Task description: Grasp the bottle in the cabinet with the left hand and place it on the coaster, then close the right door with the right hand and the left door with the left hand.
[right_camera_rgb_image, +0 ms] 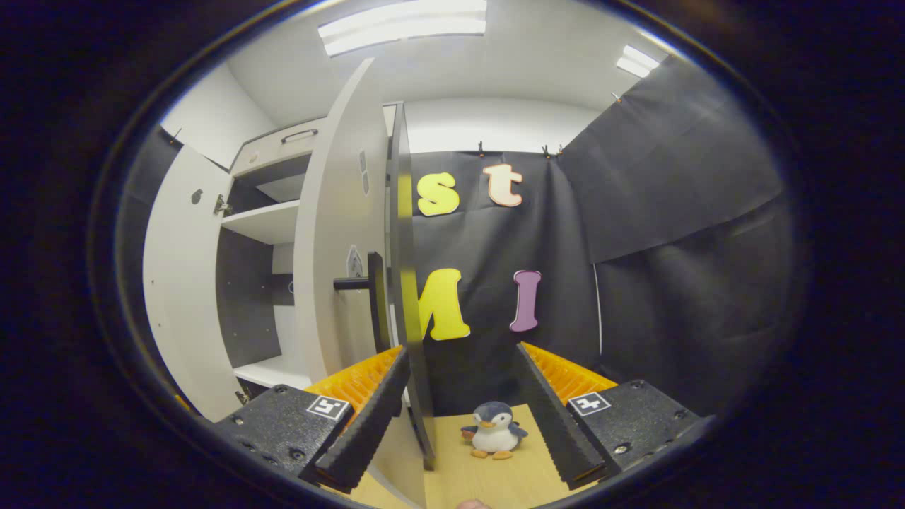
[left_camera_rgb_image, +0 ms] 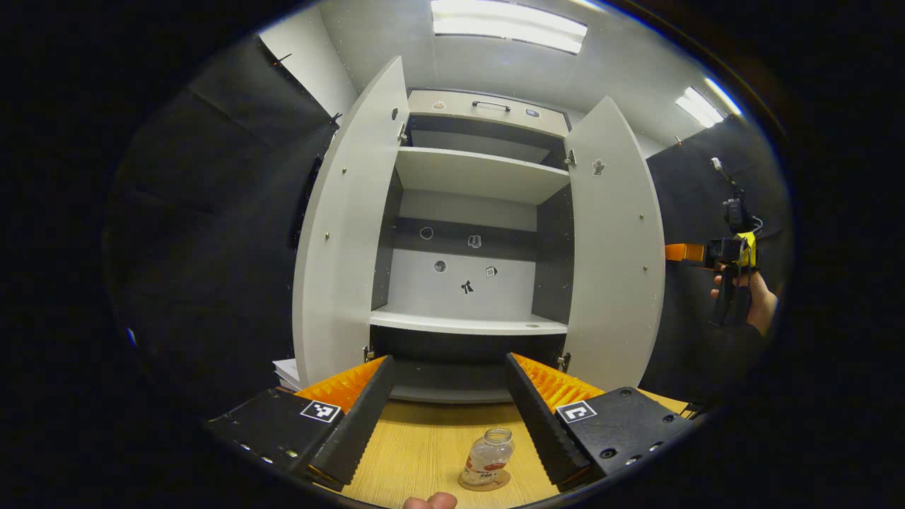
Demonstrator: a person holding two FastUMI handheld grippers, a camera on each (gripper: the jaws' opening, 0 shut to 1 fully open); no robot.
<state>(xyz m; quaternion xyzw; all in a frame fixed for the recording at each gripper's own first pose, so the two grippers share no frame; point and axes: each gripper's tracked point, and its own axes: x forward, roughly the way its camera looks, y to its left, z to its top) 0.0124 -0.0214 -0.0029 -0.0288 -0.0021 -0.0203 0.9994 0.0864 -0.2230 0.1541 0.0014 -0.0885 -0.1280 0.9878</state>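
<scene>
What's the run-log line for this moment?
bottle: on coaster, released | left gripper: open | right gripper: open, by right door | both doors open

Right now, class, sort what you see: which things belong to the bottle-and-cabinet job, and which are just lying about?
Belong to the job:
bottle, standing on the coaster
left door, open
right door, open
left tongs, open
right tongs, open, beside the right door's edge

Just lying about:
toy penguin on the table
stack of papers
</scene>
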